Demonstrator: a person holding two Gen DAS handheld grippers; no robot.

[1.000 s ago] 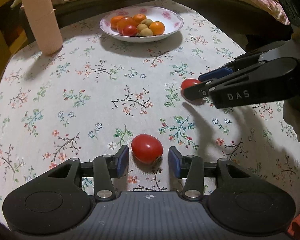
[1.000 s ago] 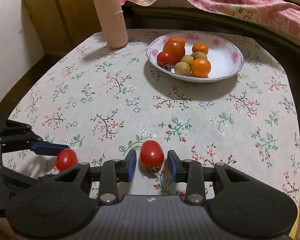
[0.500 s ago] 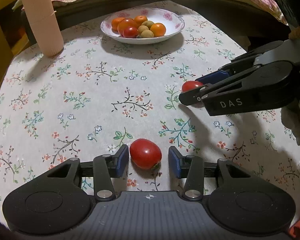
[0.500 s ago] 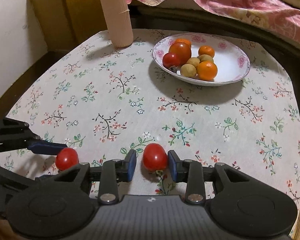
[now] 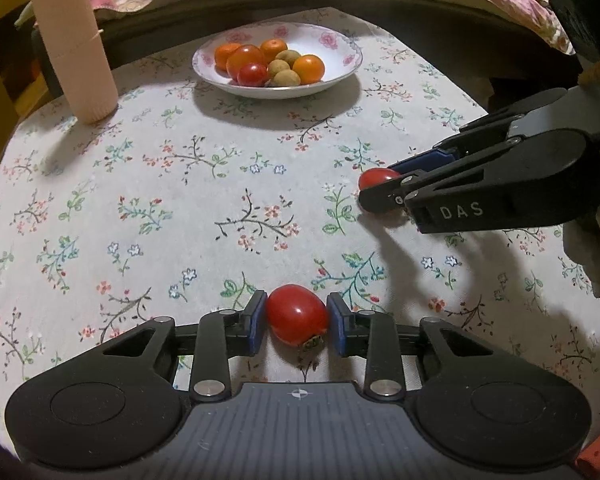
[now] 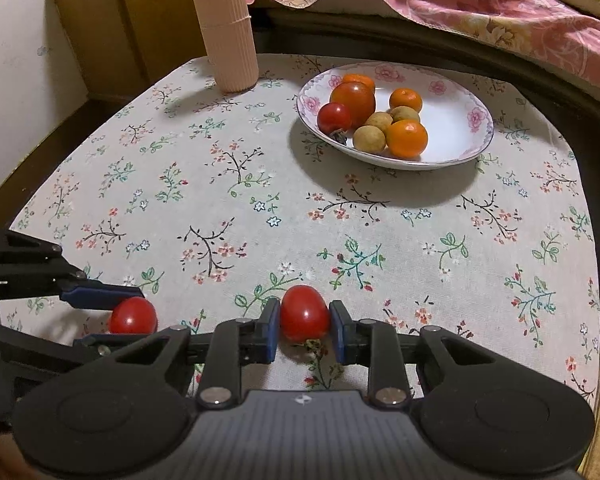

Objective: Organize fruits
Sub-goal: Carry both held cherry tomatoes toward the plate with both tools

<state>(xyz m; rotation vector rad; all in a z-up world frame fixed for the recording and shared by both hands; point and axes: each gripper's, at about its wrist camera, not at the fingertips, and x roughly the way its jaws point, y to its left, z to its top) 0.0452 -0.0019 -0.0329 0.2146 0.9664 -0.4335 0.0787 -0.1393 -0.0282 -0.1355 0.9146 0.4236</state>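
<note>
Floral tablecloth (image 5: 204, 184) below — left gripper (image 5: 297, 320) and right gripper (image 6: 303, 321) each pinch a red tomato (image 5: 296, 318).

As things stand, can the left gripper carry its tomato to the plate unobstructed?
Probably yes. The left gripper is shut on its tomato, and only bare floral tablecloth lies between it and the plate; the right gripper sits off to the side.

Your two tomatoes sit near the table's (image 5: 148, 184) front edge, one (image 5: 297, 319) left, the other (image 6: 303, 312) right. The fruit plate (image 6: 468, 132) lies toward the far edge, with the ribbed cylinder (image 5: 76, 44) at the far-left corner.
</note>
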